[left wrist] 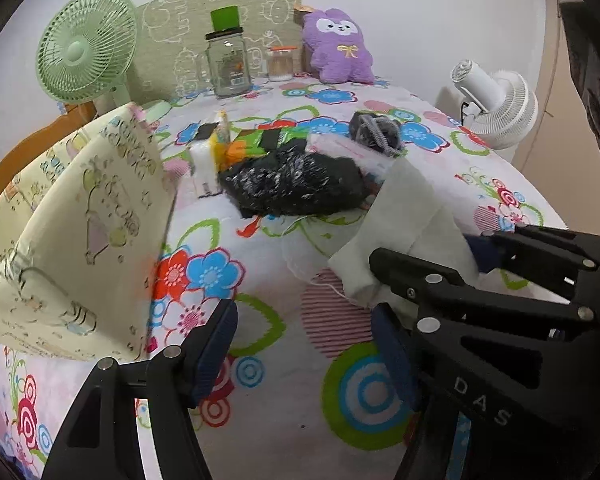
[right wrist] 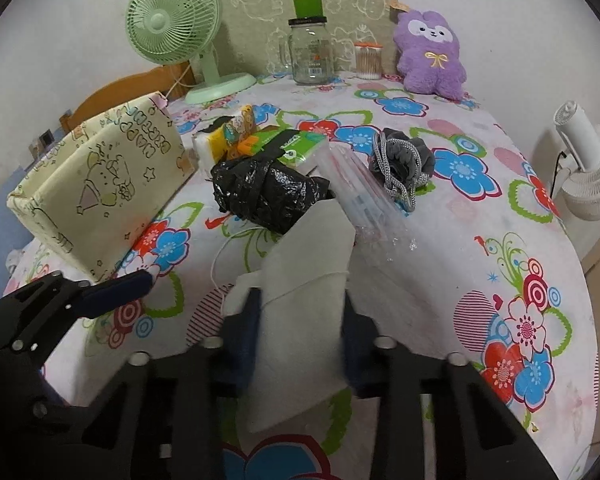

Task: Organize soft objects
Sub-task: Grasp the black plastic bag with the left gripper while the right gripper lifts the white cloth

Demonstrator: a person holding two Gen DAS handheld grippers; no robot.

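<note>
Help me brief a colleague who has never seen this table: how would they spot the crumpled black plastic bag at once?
Start at the cream cartoon-printed fabric box on the left of the flowered tablecloth. Just to its right, mid-table, lies the black plastic bag, in front of the green tissue pack. It is the only glossy, wrinkled black lump; the grey drawstring pouch beside it is matte fabric.

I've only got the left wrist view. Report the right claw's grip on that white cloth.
Observer: The right claw is shut on the white cloth, with one pad pressed to each side of the fold.
Operator: Now tell me what the cream box is hiding behind it.
Observer: The green fan shows in full here. Its round base sits on the flowered tablecloth behind the cream box.
</note>
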